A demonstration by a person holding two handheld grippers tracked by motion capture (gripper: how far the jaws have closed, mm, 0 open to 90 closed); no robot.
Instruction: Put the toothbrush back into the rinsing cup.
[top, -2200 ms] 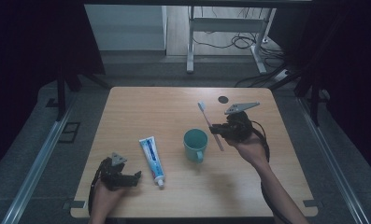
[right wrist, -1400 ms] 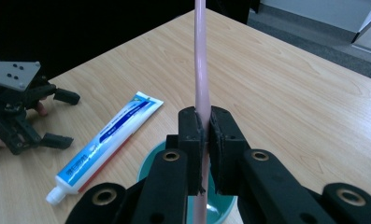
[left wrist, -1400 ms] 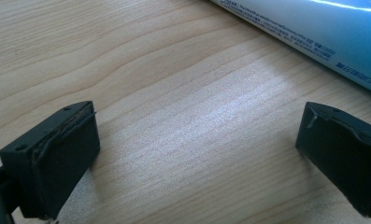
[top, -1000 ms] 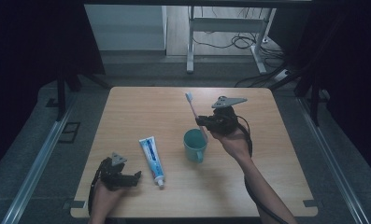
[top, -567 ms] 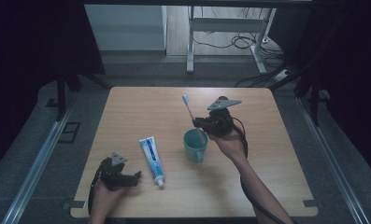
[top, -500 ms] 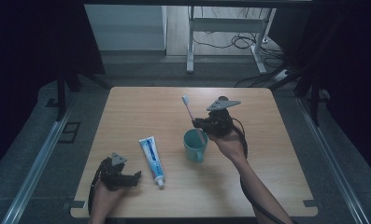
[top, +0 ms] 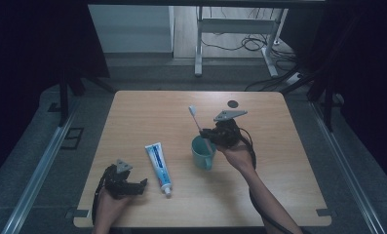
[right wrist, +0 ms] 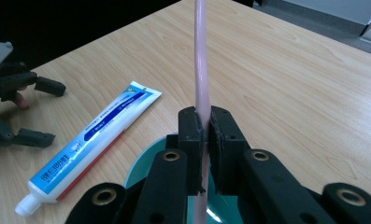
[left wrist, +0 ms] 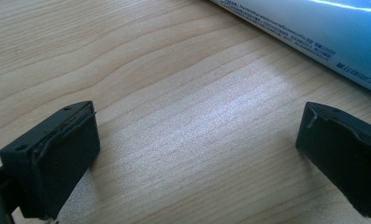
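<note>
Toothbrush (right wrist: 201,56) clamped upright in the right gripper (right wrist: 204,135), handle end dipping into the teal cup (top: 201,152); left gripper (left wrist: 197,149) gaping on the desk (top: 279,165)

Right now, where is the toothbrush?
High view: the toothbrush is clamped in the right tool right of table centre, its lower end inside the teal mug, bristles up and tilted away.
</note>
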